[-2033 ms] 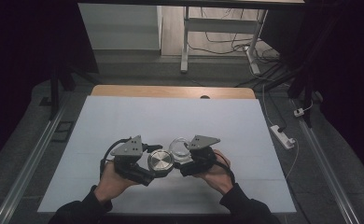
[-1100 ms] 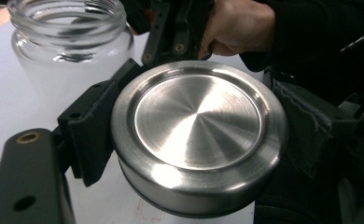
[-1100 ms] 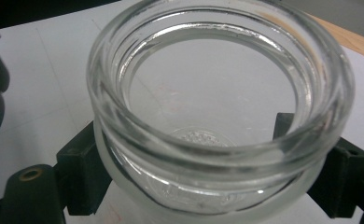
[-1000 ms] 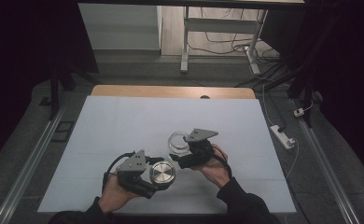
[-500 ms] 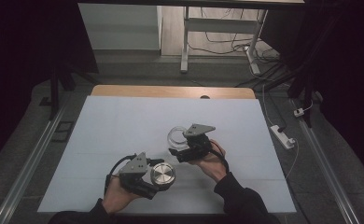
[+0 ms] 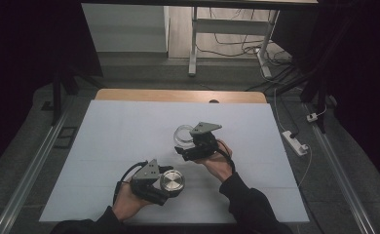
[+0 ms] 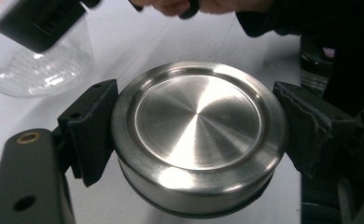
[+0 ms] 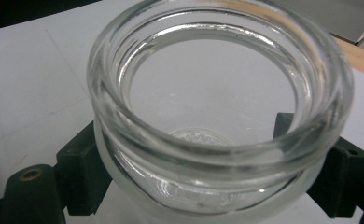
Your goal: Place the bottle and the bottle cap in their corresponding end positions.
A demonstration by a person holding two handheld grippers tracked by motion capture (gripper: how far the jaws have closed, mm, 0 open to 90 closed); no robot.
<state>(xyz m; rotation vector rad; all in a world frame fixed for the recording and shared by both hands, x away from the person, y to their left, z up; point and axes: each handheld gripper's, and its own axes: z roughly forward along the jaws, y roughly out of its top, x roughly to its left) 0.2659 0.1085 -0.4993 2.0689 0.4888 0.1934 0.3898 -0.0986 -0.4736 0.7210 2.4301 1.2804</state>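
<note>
On the white table sheet (image 6: 110, 146) the steel lid (image 6: 172, 181) sits clamped in the left gripper (image 6: 166, 184) near the front edge, already off and well apart from the empty glass jar (image 6: 182, 135) gripped by the right gripper (image 6: 190, 146), neither yet set down

Your right gripper (image 6: 184, 152) hides most of the glass jar (image 6: 182, 134) from above. In the right gripper view the jar's base runs off the bottom edge.

Round steel lid (image 7: 199, 135) — well apart from the empty, open glass jar (image 8: 217, 121).
</note>
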